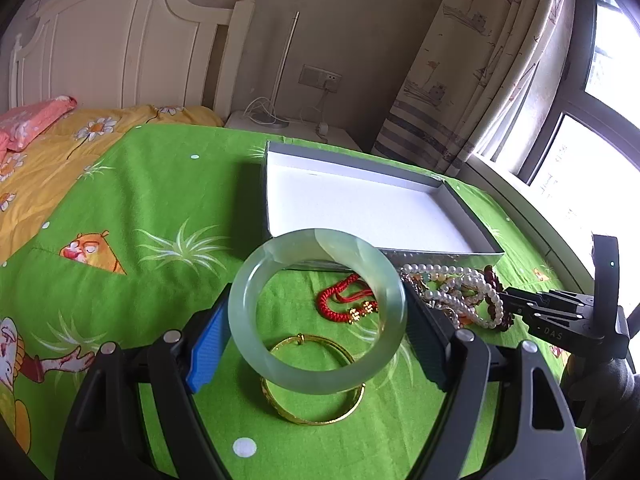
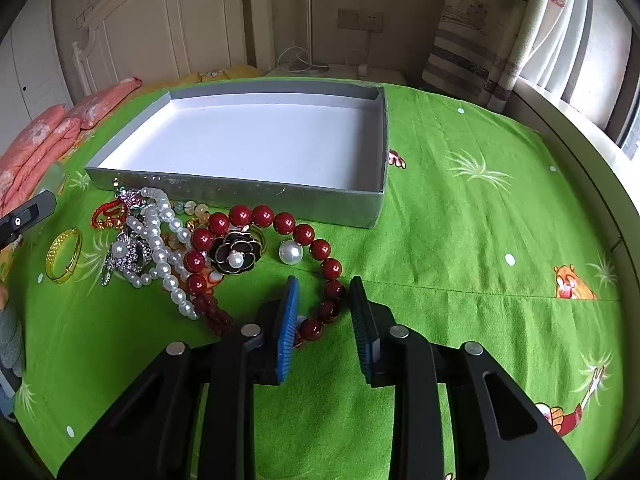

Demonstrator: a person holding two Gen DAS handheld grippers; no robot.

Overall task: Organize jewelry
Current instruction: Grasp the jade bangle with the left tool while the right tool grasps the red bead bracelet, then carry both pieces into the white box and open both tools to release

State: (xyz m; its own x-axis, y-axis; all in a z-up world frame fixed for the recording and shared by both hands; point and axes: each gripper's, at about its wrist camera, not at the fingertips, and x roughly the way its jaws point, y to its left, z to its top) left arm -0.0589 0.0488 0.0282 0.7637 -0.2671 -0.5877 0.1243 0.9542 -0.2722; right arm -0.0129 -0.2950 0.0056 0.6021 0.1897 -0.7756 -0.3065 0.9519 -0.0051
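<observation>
Left gripper [image 1: 316, 312] grips bangle [image 1: 316, 312] — green bedspread [image 1: 160, 200]

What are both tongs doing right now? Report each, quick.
Left tongs: closed on the jade bangle, held above the bedspread.
Right tongs: open, astride the red bead bracelet, pads not yet pressing it.

Only readable text: "DAS" in pale letters on the black body of the right tongs [image 1: 505, 294].
</observation>
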